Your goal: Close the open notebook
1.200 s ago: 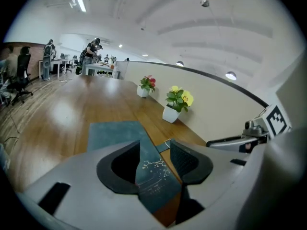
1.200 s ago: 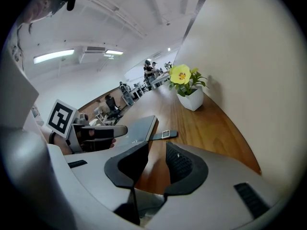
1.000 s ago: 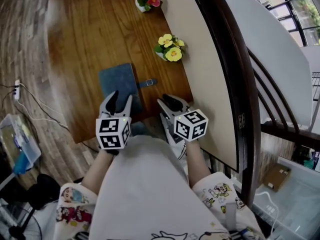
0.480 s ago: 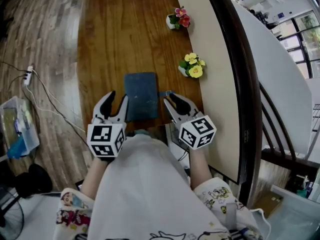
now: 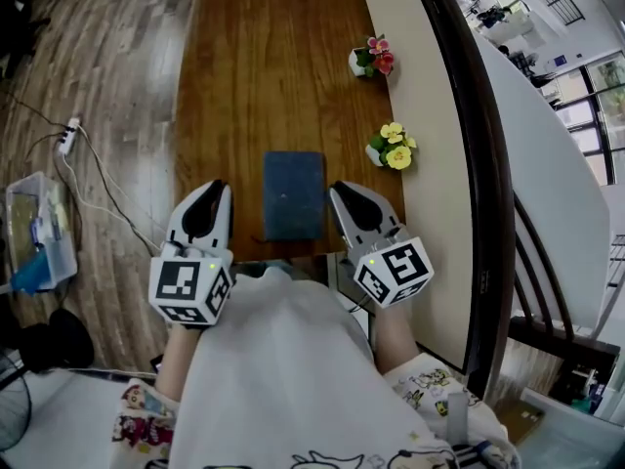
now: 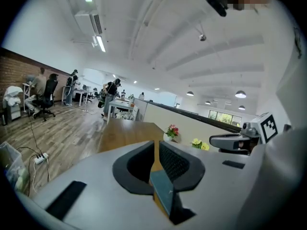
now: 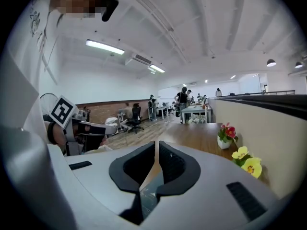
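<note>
The dark blue notebook lies closed and flat near the front edge of the brown table. My left gripper hangs above the table's front left, beside the notebook and apart from it. Its jaws are closing to a thin slit with nothing between them. My right gripper is at the notebook's right side, jaws also closing, and it holds nothing. In the left gripper view the left gripper shows the notebook below its jaws. In the right gripper view the right gripper stands over the notebook's edge.
A pot of pink flowers and a pot of yellow flowers stand along the table's right edge by a beige partition. On the wooden floor to the left lie a power strip and a clear plastic box.
Both grippers have lifted and drawn back from the notebook, and their jaws have narrowed from open to nearly touching. The notebook lies closed as before, now squarer in the view.
</note>
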### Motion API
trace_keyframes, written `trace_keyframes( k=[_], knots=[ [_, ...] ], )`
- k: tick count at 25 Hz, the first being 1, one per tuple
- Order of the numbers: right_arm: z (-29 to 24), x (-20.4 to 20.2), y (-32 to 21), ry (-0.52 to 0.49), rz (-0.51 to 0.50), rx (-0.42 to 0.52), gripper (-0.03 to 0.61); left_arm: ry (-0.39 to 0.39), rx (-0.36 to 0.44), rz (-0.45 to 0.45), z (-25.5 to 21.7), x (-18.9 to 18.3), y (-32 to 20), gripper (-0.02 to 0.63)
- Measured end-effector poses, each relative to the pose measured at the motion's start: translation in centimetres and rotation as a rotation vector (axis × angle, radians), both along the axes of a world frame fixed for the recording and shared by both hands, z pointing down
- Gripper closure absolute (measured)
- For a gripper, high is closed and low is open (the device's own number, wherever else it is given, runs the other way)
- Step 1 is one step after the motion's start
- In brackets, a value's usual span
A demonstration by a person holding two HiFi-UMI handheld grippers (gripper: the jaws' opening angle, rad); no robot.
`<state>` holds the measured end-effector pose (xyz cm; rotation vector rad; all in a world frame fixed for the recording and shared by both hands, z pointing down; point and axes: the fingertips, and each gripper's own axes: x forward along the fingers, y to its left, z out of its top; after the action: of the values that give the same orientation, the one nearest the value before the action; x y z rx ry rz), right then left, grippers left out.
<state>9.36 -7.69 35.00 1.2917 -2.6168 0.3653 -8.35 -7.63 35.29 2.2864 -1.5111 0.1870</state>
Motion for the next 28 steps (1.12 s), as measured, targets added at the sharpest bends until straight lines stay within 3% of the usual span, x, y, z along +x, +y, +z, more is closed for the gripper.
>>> trace_keyframes(
  k=[12, 28],
  knots=[
    [-2.5, 0.1, -0.1, -0.015, 0.049, 0.1, 0.578, 0.026, 0.036, -0.004, -1.1, -1.1, 0.6, 0.612],
    [-1.4, 0.6, -0.9, -0.001, 0.059, 0.063, 0.58, -0.019, 0.023, 0.005, -0.3, -1.2, -0.4, 0.612]
  ],
)
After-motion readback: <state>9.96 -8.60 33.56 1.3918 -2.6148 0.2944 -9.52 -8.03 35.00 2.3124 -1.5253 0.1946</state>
